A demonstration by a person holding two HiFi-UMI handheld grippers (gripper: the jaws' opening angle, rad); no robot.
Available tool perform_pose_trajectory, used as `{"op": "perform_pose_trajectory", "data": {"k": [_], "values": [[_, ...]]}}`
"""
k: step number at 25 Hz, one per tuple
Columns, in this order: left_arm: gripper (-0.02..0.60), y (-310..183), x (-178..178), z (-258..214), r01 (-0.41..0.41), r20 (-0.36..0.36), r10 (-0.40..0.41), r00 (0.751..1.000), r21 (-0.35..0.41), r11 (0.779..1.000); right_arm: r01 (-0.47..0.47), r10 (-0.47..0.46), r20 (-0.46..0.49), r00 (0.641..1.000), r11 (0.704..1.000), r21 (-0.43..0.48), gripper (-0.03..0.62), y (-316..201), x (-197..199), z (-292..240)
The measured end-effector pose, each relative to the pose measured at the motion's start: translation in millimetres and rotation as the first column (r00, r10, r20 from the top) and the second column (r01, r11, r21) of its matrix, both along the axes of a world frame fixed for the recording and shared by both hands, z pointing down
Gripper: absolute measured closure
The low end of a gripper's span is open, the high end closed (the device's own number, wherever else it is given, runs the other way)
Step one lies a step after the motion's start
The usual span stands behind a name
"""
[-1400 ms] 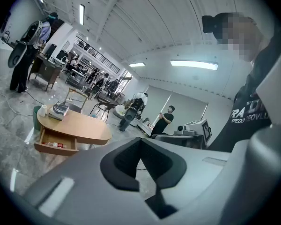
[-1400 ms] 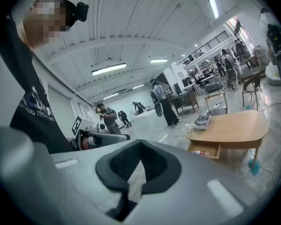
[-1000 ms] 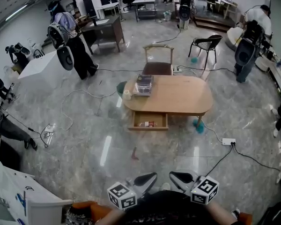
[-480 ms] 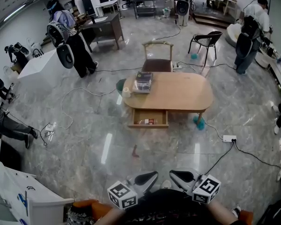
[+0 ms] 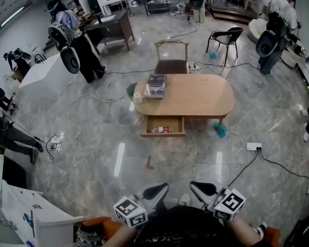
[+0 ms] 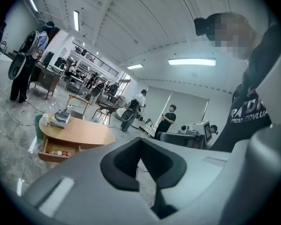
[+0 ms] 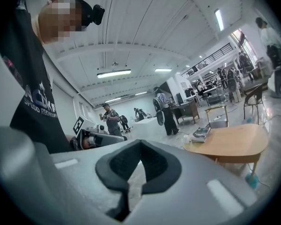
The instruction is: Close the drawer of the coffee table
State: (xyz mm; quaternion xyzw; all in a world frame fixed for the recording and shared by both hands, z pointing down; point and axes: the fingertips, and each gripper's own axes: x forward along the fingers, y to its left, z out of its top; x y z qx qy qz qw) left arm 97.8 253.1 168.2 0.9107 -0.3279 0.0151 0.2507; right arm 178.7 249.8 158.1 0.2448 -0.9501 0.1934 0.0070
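The left tool [image 5: 158, 191] has its two jaws pressed together, and nothing is between them. The right tool [image 5: 201, 188] is the same: jaws together, nothing in them. Both tools sit low, close to the person's tummy, and point out across the floor [image 5: 113, 163]. I think they are held like this because there is nothing to grab yet. Shut tips may also be good for pushing.

Out in front, well apart from both tools, stands the low oval wooden surface [image 5: 195, 99]. The drawer [image 5: 163, 125] hangs under its near edge, on the left side. It is pulled out toward the person, and small red and white things [image 5: 162, 129] lie inside it. So the drawer is open and the job is not done yet.

On the surface, at the far left end, lies a flat stack [image 5: 156, 85], maybe books, with a white cup [image 5: 138, 98] near it. A wooden chair [image 5: 171, 62] stands behind. A small red thing [image 5: 149, 163] lies on the floor between the person and the drawer. The person should step around it when walking up to push.
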Motion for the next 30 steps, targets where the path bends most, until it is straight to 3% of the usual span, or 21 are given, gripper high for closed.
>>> {"op": "perform_pose_trajectory", "data": {"k": [6, 11, 26, 30], "values": [[0.583, -0.2, 9.2, 1.2, -0.009, 0.021, 0.009, 1.000, 0.003, 1.000, -0.027, 0.026, -0.006, 1.000, 0.999, -0.020, 0.594, -6.7, 13.7, 4.1], [0.583, -6.0, 2.8, 4.2, 0.035, 0.029, -0.034, 0.999, -0.016, 0.999, -0.027, 0.027, 0.023, 0.999, 0.999, -0.025, 0.594, -11.1, 15.4, 0.2], [0.584, -55.7, -59.3, 20.9, 0.072, 0.027, -0.071, 0.997, -0.040, 0.997, -0.131, 0.130, -0.035, 0.991, 0.990, -0.058, 0.594, -55.5, -11.3, 14.0], [0.584, -69.9, -88.8, 26.9, 0.056, 0.079, -0.054, 0.995, -0.024, 0.998, -0.160, 0.158, -0.047, 0.986, 0.986, -0.049, 0.594, -74.0, -34.2, 11.2]]}}
